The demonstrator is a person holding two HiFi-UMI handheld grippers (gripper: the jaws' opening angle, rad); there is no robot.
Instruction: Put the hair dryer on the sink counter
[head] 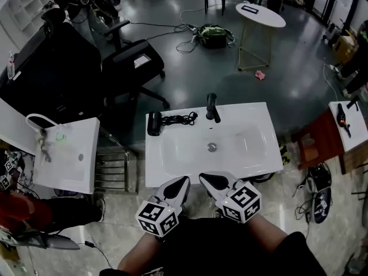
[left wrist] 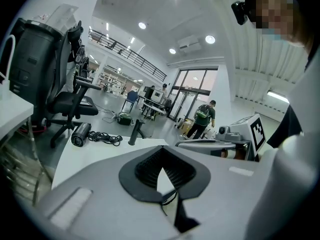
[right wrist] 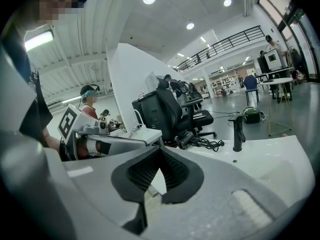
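The black hair dryer [head: 154, 123] lies on the back left corner of the white sink counter [head: 172, 157], its coiled cord [head: 179, 118] trailing right toward the black faucet [head: 212, 108]. My left gripper [head: 183, 180] and right gripper [head: 204, 179] hover side by side just before the counter's front edge, both shut with nothing in them. The left gripper view shows its jaws [left wrist: 161, 156] closed, with the hair dryer [left wrist: 80, 134] far off to the left. In the right gripper view the jaws [right wrist: 161, 153] are closed too, and the hair dryer [right wrist: 185, 139] lies beyond them.
A second white sink [head: 69, 154] stands to the left, with a metal rack [head: 115, 168] between the two. A black office chair [head: 135, 59] is behind the counter. A white oval table [head: 260, 15] and a green bag [head: 214, 36] stand farther back. A reddish stool [head: 316, 140] is at the right.
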